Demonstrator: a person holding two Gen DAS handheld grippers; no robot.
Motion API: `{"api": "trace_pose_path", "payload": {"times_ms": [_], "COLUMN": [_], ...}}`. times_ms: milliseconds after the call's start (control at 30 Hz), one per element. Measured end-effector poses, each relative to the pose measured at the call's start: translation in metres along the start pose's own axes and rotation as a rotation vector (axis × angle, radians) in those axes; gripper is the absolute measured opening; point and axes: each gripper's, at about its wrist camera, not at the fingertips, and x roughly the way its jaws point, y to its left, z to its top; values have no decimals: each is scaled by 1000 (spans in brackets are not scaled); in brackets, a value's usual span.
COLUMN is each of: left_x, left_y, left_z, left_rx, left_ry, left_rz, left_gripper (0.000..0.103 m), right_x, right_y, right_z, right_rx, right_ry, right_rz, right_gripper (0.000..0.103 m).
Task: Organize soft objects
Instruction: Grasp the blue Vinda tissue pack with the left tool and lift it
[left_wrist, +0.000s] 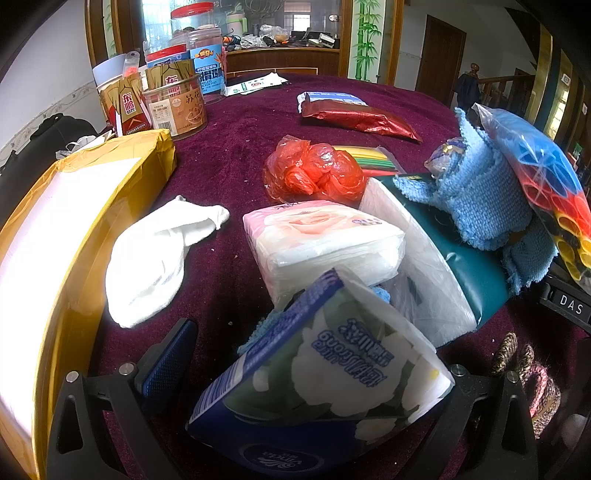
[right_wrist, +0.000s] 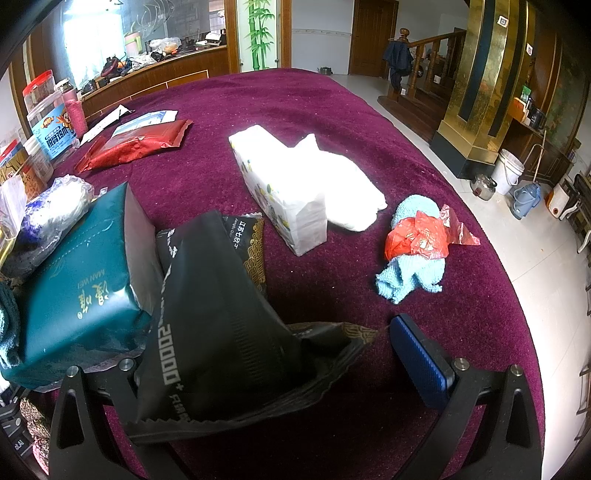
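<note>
Two packs | tissue pack (left_wrist: 325, 369) between left hand-held gripper (left_wrist: 295, 373) fingers

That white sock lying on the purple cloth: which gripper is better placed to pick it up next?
Probably neither yet: the left gripper, nearer the white sock, has a tissue pack between its fingers; the right gripper has a black pouch.

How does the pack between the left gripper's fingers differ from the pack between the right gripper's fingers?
The Vinda tissue pack is blue with white flowers; the black pack is dark with grey and gold print. The tissue pack is a clean wedge-like block, while the black pack looks crumpled and slack at its edge. Both are soft plastic-wrapped packs lying between open fingers above the maroon cloth.
</note>
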Motion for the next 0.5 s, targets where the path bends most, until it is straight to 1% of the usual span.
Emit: {"api": "trace_pose_path", "payload": {"times_ms": [67,133,200,300,367,433,500], "left_x": [0,1,0,1,0,0,0], "left_y": [0,0,0,0,0,0,0], "left_z": [0,0,-1,-1,-1,-1,-1], "left_rx": [1,2,4,11,16,17,17], "left_ry": [0,0,0,1,2,2,2], "left_rz": [0,-2,-6,-12,-14,-14,-14], "left_gripper": [103,103,103,103,103,103,103], "right_x": [1,-1,-3,-2,-1,-1,-1], "right_y": [0,-2,-4,5,7,8,7], "right_z": [3,4,4,4,4,4,5], "right_rx": [-18,-25,-2,32,65,67,48], "right_ry": [11,43,68,124,128,123,144], "right_rz": [20,40,48,-24,-43,-45,-29], "right_gripper": [103,103,103,103,103,103,103]}}
